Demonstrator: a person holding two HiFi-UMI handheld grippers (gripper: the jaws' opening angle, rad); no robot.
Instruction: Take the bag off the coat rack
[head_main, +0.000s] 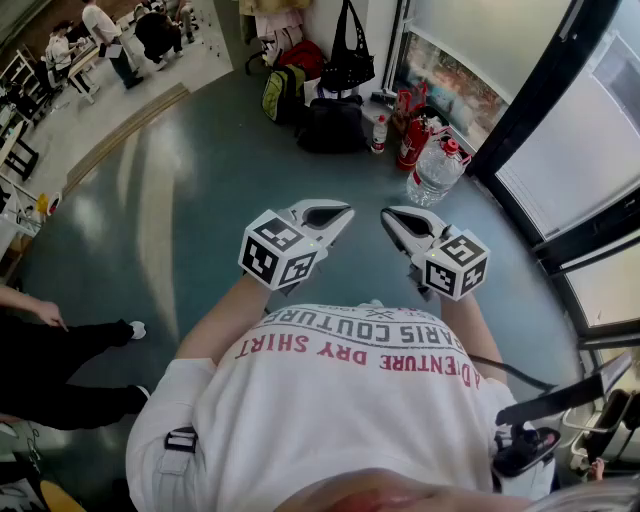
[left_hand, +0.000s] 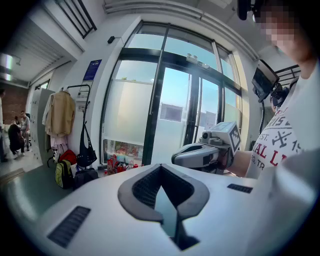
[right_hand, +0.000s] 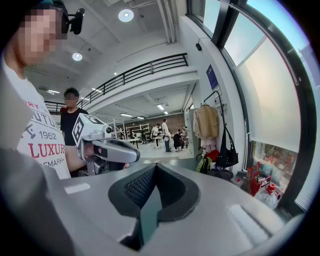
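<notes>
A black handbag (head_main: 349, 55) hangs by its long straps on the coat rack at the far wall, beside the window. In the left gripper view the bag (left_hand: 86, 152) hangs under the rack (left_hand: 84, 95), next to a beige coat (left_hand: 60, 112). The right gripper view shows the same bag (right_hand: 227, 155) at the right. I hold both grippers in front of my chest, several steps from the rack. My left gripper (head_main: 335, 213) (left_hand: 161, 167) is shut and empty. My right gripper (head_main: 397, 218) (right_hand: 156, 166) also looks shut with nothing in it.
Below the rack lie a green-black backpack (head_main: 283, 92), a black bag (head_main: 334, 125) and a red bag. Red extinguishers (head_main: 412, 140) and a big water bottle (head_main: 436, 170) stand by the glass wall. A person's legs (head_main: 60, 350) are at my left; others are far back.
</notes>
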